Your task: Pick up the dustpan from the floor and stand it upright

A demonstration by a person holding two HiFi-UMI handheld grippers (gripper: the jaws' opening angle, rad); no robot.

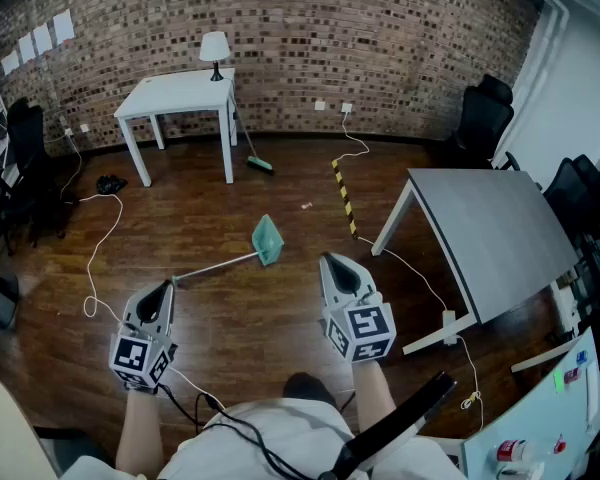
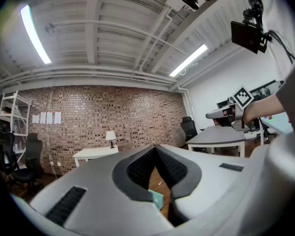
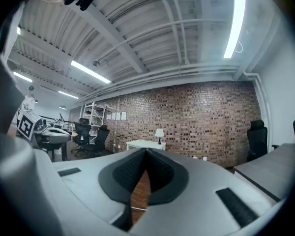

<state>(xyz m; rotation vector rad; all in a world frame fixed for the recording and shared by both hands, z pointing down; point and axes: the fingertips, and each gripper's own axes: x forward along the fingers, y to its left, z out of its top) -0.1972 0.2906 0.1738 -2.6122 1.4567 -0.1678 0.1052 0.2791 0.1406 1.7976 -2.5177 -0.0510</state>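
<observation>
A teal dustpan [image 1: 267, 240] lies flat on the wooden floor in the head view, its long pale handle [image 1: 215, 267] running out to the left. Through the left gripper's jaws a teal corner of the dustpan [image 2: 155, 199] shows. My left gripper [image 1: 167, 286] is held level near the handle's end, shut and empty. Just right of the pan, my right gripper [image 1: 329, 261] is level too, shut with nothing in it. In the right gripper view the tips of the right gripper [image 3: 146, 152] meet, and a thin pale line of the handle [image 3: 138, 209] crosses the floor below.
A white table [image 1: 181, 96] with a lamp [image 1: 215, 50] stands by the brick wall, a broom [image 1: 253, 152] leaning beside it. A grey table [image 1: 495, 230] is at the right. Cables [image 1: 100, 248] trail over the floor, and a striped strip [image 1: 344, 197] lies ahead. Office chairs [image 1: 485, 113] line the sides.
</observation>
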